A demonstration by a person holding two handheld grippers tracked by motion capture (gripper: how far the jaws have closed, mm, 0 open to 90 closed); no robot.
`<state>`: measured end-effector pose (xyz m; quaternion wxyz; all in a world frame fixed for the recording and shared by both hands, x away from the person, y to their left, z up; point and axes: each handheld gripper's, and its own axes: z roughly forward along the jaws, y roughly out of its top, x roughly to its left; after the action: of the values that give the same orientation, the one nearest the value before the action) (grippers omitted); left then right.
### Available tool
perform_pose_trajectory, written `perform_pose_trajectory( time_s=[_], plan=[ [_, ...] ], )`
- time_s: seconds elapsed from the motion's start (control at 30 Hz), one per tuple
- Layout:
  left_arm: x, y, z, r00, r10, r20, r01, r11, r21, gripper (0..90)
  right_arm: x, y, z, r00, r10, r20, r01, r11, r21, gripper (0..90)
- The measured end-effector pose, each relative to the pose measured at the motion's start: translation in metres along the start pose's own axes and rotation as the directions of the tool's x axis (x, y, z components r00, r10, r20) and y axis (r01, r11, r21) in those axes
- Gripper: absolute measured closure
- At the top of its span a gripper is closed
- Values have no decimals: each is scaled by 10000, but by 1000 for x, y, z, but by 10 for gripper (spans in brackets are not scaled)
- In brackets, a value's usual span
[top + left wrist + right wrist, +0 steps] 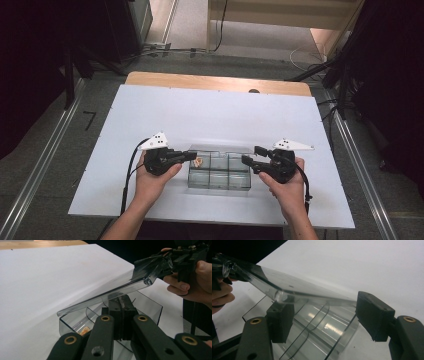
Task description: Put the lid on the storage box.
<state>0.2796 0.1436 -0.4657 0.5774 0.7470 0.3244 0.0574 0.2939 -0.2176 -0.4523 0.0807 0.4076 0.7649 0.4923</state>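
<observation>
A clear plastic compartment box sits on the white table near its front edge. Its clear lid is lifted and tilted above the box. My left gripper is at the box's left end, and its jaws are shut on the lid's near edge. My right gripper is at the box's right end and stands open; the lid runs across its jaws over the dividers. A small orange item lies in the far left compartment.
The white tabletop stretches wide behind the box, with a wooden strip at its far edge. Metal rails run along both sides on the floor. Dark curtains hang left and right.
</observation>
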Motion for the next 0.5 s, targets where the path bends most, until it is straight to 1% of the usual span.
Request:
perform_pose_trajectory(
  time_s=[0.13,0.27,0.33,0.4,0.43,0.5],
  plan=[
    [0,0,0,10000,-9,23,9,10000,-19,891,-2,-7,-3,9999,77,71,-77,10000,50,342],
    [0,-1,0,10000,-3,66,3,10000,-10,891,-3,-15,-6,9998,129,166,-132,9997,184,440],
    [0,-2,-1,10000,-6,76,6,10000,-12,891,-3,-19,-8,9996,243,111,-245,9995,197,535],
    [0,-2,-1,9999,-15,104,15,10000,-8,891,-3,-21,-9,9989,388,-250,-383,9991,200,663],
    [0,-2,-1,9999,-26,112,26,10000,-12,891,-3,-21,-10,9986,377,-359,-370,9991,213,719],
    [0,-3,-1,9999,-39,117,39,10000,-10,891,-1,-21,-12,9988,264,-402,-256,9994,220,808]
  ],
)
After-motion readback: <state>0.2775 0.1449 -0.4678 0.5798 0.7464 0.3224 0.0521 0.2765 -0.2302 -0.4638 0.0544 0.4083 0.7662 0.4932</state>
